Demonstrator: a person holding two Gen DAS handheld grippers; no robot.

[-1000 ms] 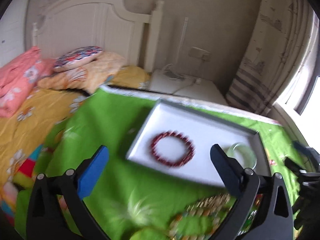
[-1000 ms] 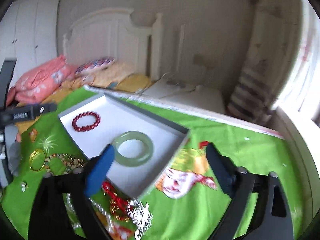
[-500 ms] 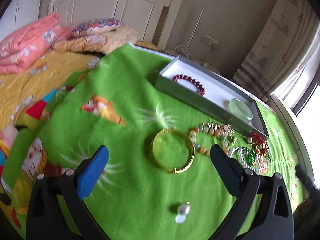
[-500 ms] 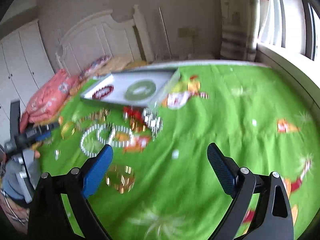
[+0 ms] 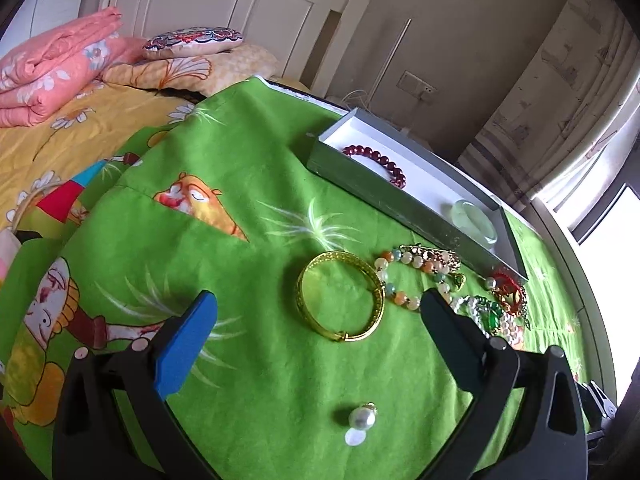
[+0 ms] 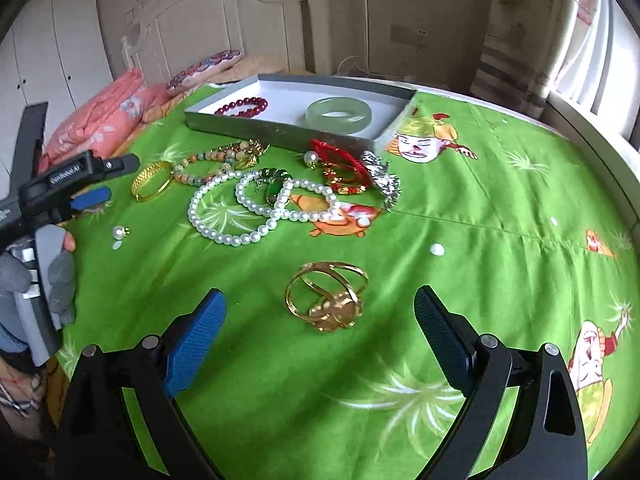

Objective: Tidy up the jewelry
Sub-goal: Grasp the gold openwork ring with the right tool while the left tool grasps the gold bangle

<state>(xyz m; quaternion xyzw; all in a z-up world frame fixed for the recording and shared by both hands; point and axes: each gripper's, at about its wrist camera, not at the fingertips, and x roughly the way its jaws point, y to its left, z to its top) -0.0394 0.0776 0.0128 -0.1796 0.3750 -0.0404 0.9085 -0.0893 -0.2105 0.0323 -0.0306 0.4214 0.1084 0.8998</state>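
A grey tray point(image 6: 280, 136) point(image 5: 384, 196) at the back of the green cloth holds a red bead bracelet point(image 6: 242, 106) point(image 5: 376, 160) and a pale jade bangle point(image 6: 339, 115) point(image 5: 474, 220). Loose jewelry lies in front of it: a gold bangle point(image 5: 340, 296) point(image 6: 152, 181), a coloured bead bracelet point(image 5: 412, 276), a pearl necklace point(image 6: 256, 208), a red cord piece point(image 6: 340, 168), a pearl earring point(image 5: 362, 418). My left gripper point(image 5: 318, 328) is open and empty just before the gold bangle. My right gripper point(image 6: 320, 320) is open and empty around gold rings point(image 6: 326, 296).
The green cartoon cloth point(image 6: 460, 208) covers a round table beside a bed with a yellow sheet point(image 5: 60, 136), pink quilt point(image 5: 48, 72) and pillows. A window and curtain are at the right. The left gripper and gloved hand show in the right wrist view point(image 6: 52, 200).
Both grippers pulled back from over the tray toward the near side and lowered. The left now faces the gold bangle, the right the gold rings. Both stayed open.
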